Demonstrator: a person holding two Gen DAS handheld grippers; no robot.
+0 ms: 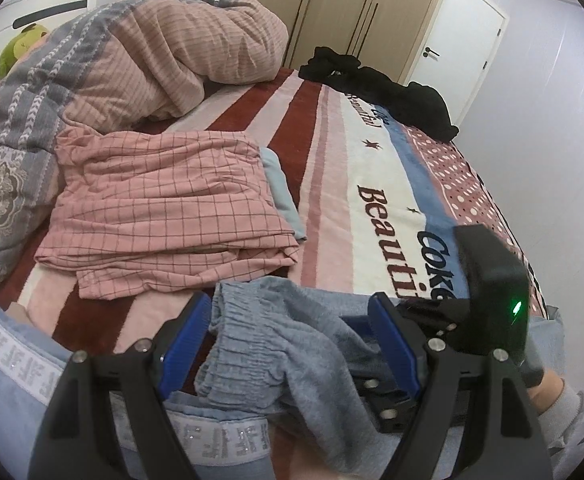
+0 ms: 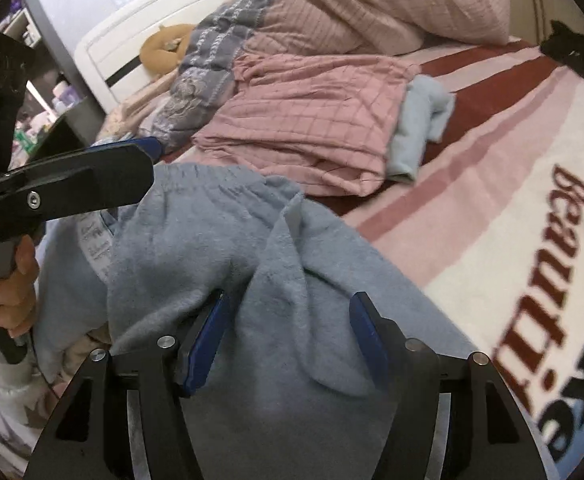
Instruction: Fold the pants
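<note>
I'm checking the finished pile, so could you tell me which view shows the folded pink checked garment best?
The left wrist view: the pink checked garment lies whole and sharp on the bed. The right wrist view shows it farther off, slightly blurred.

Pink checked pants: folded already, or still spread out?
Folded. The pink checked pants lie as a flat stack with layered edges, beside the quilt.

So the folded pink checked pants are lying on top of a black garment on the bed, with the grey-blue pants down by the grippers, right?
Not quite. The left wrist view shows the pink checked pants lying on a light blue garment, not a black one. The black garment sits apart at the bed's far edge. The grey-blue pants are by the grippers, as you say.
</note>
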